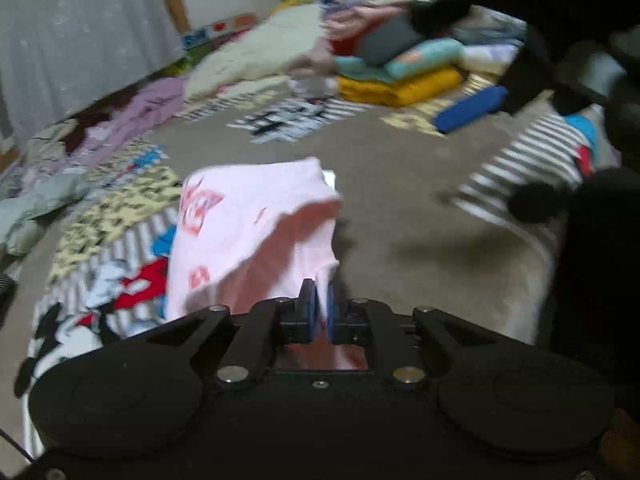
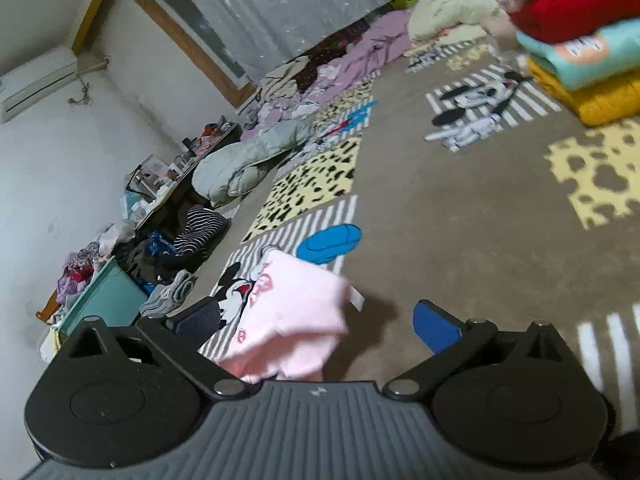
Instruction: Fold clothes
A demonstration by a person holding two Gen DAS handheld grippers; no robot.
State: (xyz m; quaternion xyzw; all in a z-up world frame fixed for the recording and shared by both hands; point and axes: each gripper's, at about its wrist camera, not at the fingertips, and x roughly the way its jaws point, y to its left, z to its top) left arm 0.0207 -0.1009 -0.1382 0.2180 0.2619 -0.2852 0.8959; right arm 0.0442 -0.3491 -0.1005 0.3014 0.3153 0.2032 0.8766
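My left gripper (image 1: 321, 304) was clamped on a fold of the pink garment (image 1: 256, 236); blue pads nearly together with cloth pinched between them. The garment hung bunched from that pinch, red print facing left, a white tag sticking out at its far edge. It was lifted over the carpet (image 1: 400, 200), partly above the striped cartoon patch (image 1: 120, 292).

My right gripper (image 2: 316, 326) was spread wide, holding nothing. In the right wrist view the pink garment (image 2: 296, 312) sat in front, between the two fingers (image 2: 434, 328) but touching neither as far as I could tell; its lower part was hidden behind the gripper body.

A stack of folded clothes (image 1: 404, 68) sat at the far side of the carpet: yellow at the bottom, teal above it, more on top, blurred. In the left view a blue object lay just beside the stack; I could not tell what it was. Loose clothes (image 2: 332, 68) were piled along the curtain (image 2: 280, 4) wall, and a grey-green bundle (image 2: 240, 164) lay at the carpet edge. A striped cloth (image 1: 532, 156) lay at the right of the left view, next to a dark shape, too blurred to identify.
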